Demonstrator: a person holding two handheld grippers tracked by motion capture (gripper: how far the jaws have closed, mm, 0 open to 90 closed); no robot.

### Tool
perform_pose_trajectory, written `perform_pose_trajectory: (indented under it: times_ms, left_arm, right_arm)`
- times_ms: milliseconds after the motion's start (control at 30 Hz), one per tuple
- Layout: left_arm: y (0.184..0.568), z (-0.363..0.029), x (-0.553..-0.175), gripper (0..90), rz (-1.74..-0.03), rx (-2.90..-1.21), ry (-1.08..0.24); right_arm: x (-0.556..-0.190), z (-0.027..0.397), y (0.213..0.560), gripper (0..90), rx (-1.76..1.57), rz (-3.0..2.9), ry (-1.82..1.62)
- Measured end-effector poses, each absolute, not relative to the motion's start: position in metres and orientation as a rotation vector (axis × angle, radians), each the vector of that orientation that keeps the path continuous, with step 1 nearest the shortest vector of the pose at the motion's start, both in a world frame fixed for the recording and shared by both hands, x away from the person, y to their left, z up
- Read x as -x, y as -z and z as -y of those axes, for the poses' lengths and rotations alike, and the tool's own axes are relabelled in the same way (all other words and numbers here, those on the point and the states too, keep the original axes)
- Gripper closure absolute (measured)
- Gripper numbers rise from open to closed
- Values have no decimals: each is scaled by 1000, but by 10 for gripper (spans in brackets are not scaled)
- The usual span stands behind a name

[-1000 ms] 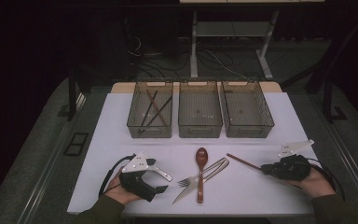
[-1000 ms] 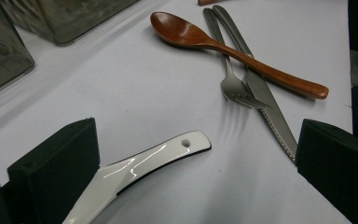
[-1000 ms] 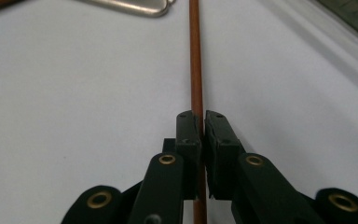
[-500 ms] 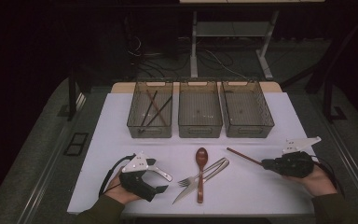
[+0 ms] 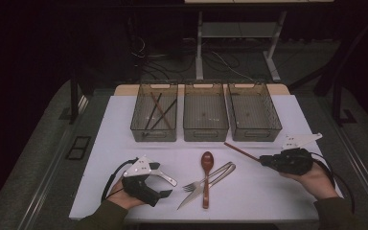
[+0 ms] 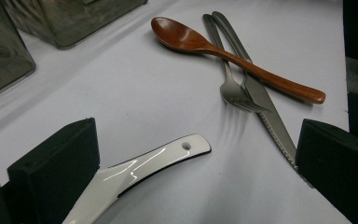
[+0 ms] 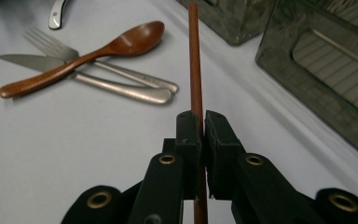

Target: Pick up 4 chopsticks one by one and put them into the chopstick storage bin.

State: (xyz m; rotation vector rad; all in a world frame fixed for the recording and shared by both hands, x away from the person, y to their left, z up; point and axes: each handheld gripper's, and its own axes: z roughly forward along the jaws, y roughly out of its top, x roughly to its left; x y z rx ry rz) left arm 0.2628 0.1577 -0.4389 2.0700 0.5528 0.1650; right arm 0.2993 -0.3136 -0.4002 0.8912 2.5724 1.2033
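The right gripper (image 7: 198, 126) pinches a brown chopstick (image 7: 195, 56) for sorting; the left gripper (image 6: 196, 158), spread, waits beside the cutlery pile (image 6: 242, 70).

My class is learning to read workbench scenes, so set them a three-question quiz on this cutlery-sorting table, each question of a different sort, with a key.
1. True or false: the right claw is shut on a brown chopstick.
2. Which of the three bins already holds chopsticks? A) left bin B) middle bin C) right bin
3. Name the three utensils crossed in a pile at the middle of the table.

Key: 1. True. 2. A. 3. The wooden spoon, the fork and the knife.
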Motion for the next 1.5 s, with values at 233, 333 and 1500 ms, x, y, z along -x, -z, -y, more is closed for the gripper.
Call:
perform_pose_trajectory:
  times_ms: [233,333,1500]
  left_arm:
    - [438,-160,-264,0,-580,-2041,-160]
    - [438,-161,-264,0,-580,-2038,-162]
    - [437,-157,-262,0,-559,-2051,-175]
  right_arm:
    - [-305,296,393,847,-896,-2553,-1219]
    - [-308,288,389,847,-893,-2547,-1232]
    - [-371,156,347,847,-934,-2531,-1181]
